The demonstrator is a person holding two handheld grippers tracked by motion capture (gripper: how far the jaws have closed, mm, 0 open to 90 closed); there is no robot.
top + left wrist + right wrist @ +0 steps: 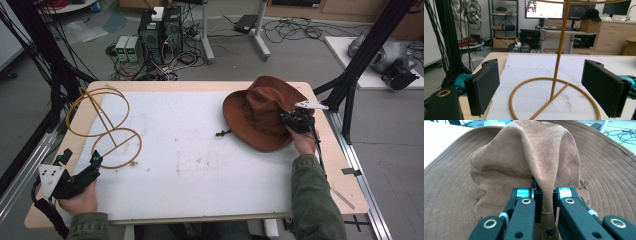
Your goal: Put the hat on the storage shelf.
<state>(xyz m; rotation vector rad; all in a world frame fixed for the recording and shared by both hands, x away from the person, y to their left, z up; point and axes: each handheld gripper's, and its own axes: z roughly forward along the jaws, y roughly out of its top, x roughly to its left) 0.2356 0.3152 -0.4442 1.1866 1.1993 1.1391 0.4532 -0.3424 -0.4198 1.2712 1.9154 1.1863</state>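
Right gripper [546, 200] pinches the brown suede wide-brimmed hat's [262, 117] crown; left gripper [544, 87] gapes beside the gold wire hat stand [102, 127]; lifting likely comes next.

In the right gripper view the hat [529, 170] runs past the frame's edges, and a fold of its crown hides the inner faces of the fingers [537, 202] pinching it. In the left gripper view the wire stand [556, 82] loses its upper ring above the frame and its base ring's near arc below.

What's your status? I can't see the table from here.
Right gripper shut, jaws pinching a fold of the brown hat. Left gripper open, gold wire stand between its jaws, untouched. Nothing between hat and stand.
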